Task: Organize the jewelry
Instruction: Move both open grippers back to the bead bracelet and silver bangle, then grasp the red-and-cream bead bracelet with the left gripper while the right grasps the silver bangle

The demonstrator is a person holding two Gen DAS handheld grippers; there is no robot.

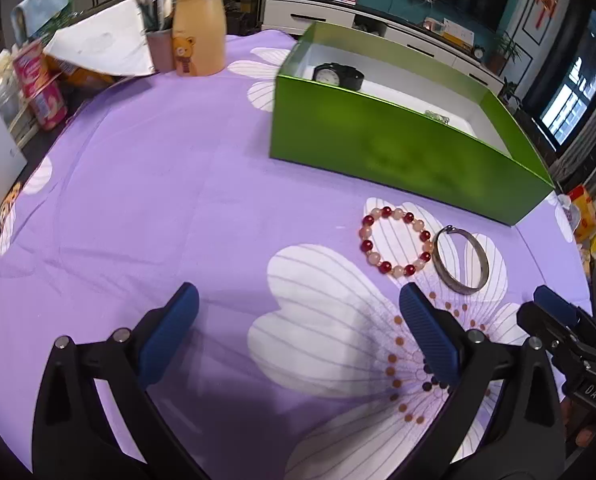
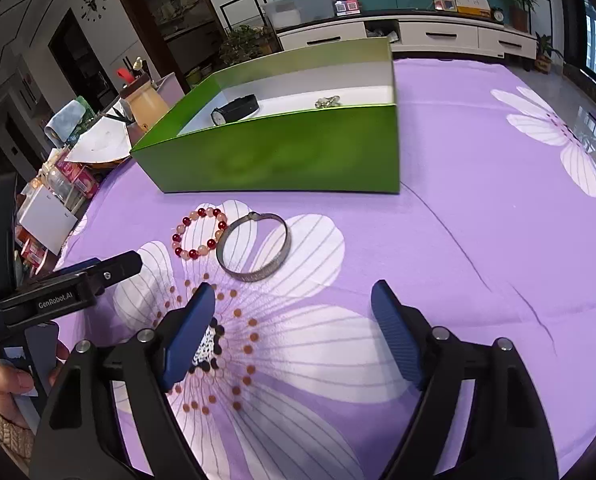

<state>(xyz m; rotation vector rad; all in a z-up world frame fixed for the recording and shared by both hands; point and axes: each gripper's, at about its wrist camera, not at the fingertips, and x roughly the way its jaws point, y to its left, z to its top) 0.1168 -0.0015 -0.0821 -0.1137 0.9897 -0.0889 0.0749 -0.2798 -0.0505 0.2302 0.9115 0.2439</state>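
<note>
A bench draped in a purple cloth (image 2: 478, 184) with big white flower prints fills both views. I take the green box (image 2: 290, 156) on it as my landmark: open-topped, white inside, standing at the far side of the cloth.

Inside the box, a black watch (image 2: 236, 110) lies toward its left end, and a small pale metal piece (image 2: 328, 101), too small for me to identify, sits further right along the floor.

Just in front of the box's near wall, on a white petal, lie the two pieces I judge still need putting away. The silver bangle (image 2: 253, 246) lies flat, and the beaded bracelet (image 2: 199, 233) of red and pale pink beads rests at its left side, touching it or nearly so.

Nearer to me than both, my right hand-held gripper (image 2: 292, 312) hangs above the cloth with its blue pads wide apart and nothing between them. My left hand-held gripper (image 1: 298, 316) is likewise spread wide and empty, lower and left of the beads.

The bangle sits closest to the right gripper's line. To take it cleanly I would straddle its near rim, one pad inside the ring and one outside, keeping clear of the beads so they are not dragged along.
</note>
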